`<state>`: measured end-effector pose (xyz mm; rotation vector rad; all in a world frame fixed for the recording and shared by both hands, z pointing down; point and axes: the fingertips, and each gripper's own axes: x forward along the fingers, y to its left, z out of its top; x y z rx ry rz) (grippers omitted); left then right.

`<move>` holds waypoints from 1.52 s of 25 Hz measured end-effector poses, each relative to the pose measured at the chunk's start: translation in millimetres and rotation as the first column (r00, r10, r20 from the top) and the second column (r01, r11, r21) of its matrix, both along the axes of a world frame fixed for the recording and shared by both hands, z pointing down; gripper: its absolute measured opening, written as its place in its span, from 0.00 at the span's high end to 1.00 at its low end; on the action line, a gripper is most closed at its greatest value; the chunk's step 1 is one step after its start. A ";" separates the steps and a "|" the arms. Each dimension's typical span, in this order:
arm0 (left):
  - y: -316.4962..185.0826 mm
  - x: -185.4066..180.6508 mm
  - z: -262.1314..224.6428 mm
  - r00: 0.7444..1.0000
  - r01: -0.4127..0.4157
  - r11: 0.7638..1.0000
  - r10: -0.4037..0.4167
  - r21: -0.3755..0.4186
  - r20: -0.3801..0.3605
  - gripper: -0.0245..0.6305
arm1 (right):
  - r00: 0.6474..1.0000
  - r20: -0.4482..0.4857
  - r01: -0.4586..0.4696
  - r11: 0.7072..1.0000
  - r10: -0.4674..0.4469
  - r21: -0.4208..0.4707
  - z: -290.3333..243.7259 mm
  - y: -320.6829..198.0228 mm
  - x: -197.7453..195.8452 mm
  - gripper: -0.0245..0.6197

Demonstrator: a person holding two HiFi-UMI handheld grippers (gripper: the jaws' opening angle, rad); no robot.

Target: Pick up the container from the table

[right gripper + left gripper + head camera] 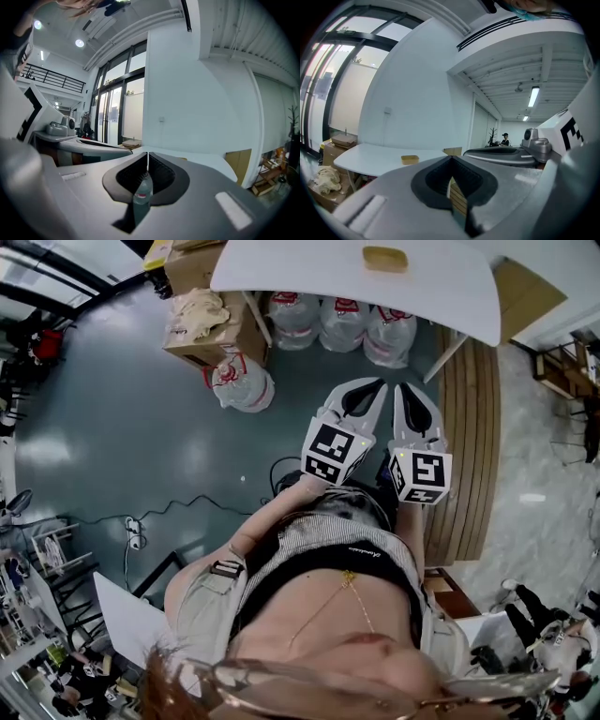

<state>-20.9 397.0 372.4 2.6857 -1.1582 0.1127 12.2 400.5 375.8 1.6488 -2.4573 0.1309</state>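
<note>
A white desk carries one shallow yellowish container. On the dark floor beneath it stand large water jugs, with a cardboard box beside them. A black cable trails to a power strip.
</note>
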 end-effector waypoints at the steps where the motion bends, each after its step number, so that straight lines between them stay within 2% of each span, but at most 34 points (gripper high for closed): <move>1: -6.1 -3.9 0.6 1.000 -0.003 1.000 0.003 -0.001 0.000 0.96 | 1.000 0.001 0.000 1.000 0.000 0.000 -0.1 -6.5 -4.4 0.92; 9: -39.5 -33.5 -0.1 1.000 -0.002 1.000 0.002 0.014 0.001 0.96 | 1.000 0.005 0.010 1.000 -0.010 -0.002 2.1 -40.3 -35.5 0.92; 15: -51.1 -56.3 5.0 1.000 0.007 1.000 -0.007 -0.007 0.006 0.96 | 1.000 0.003 0.019 1.000 -0.019 -0.005 4.3 -51.1 -57.4 0.92; 28: -42.9 -67.0 10.1 1.000 0.011 1.000 -0.011 -0.026 -0.008 0.96 | 1.000 0.000 0.018 0.999 -0.018 -0.032 14.4 -39.2 -66.5 0.92; 38: -76.7 -75.5 12.2 0.999 0.051 0.998 -0.051 -0.034 0.003 0.96 | 0.997 0.021 0.070 0.997 -0.069 -0.031 14.3 -78.3 -75.7 0.92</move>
